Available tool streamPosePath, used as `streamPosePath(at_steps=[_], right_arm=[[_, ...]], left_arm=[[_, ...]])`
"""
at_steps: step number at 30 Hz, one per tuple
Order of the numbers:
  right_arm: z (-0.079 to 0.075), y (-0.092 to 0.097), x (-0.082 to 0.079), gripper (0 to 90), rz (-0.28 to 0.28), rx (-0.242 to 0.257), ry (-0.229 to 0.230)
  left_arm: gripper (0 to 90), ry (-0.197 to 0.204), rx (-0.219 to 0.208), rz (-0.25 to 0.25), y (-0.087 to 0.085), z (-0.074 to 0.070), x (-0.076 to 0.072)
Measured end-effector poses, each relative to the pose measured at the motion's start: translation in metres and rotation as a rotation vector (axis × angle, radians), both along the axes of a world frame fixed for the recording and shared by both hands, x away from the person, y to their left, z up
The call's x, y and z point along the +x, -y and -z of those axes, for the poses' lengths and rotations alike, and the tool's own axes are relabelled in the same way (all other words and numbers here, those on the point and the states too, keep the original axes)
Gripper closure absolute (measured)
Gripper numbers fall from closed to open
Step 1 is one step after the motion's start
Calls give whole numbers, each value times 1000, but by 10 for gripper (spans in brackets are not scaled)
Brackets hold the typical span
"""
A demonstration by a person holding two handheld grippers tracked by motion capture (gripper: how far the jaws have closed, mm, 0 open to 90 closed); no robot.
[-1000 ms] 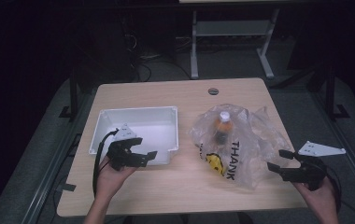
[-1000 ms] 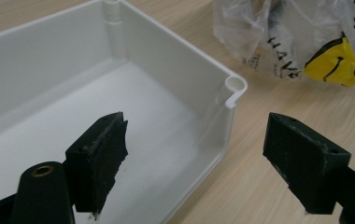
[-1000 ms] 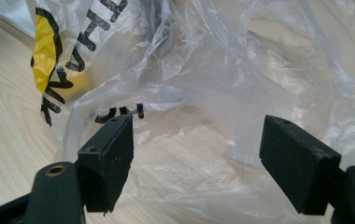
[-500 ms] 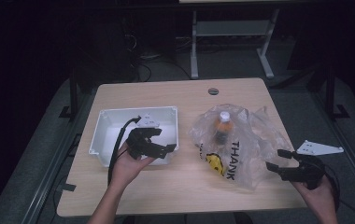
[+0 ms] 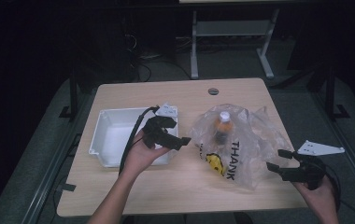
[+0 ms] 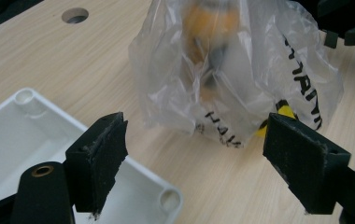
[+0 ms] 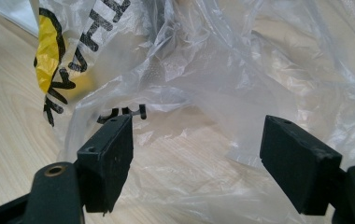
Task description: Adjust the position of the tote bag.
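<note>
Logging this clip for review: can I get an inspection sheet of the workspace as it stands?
Surface: wooden table, round hole near far edge.
Job's things: clear plastic bag, "THANK" print, orange bottle upright inside.
Clutter: white bin, nothing seen inside.
Grippers: left tool open over the bin's right edge, facing the bag; right tool open at the bag's right edge.
Cables: black cable trailing over the bin.
Surroundings: dark floor, metal stand behind.
</note>
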State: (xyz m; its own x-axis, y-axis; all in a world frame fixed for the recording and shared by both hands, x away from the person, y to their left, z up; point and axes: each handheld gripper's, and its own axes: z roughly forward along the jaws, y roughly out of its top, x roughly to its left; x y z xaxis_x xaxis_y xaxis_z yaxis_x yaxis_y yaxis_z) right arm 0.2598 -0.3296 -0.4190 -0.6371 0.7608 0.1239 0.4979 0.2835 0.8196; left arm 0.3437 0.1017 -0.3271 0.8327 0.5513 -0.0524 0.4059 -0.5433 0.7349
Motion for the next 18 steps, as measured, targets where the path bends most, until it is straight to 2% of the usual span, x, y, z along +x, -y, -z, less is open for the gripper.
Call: streamPosePath(at_steps=[5,7,18], right_arm=[[-2,1,0,254,-1,-1,9],[-1,1,0,253,3,5,4],[-2,1,0,254,-1,6,8]], left_arm=[[206,-4,4,29,15,-5,7],[206,-2,19,47,21,-8,10],[199,-14,34,83,49,-15,22]])
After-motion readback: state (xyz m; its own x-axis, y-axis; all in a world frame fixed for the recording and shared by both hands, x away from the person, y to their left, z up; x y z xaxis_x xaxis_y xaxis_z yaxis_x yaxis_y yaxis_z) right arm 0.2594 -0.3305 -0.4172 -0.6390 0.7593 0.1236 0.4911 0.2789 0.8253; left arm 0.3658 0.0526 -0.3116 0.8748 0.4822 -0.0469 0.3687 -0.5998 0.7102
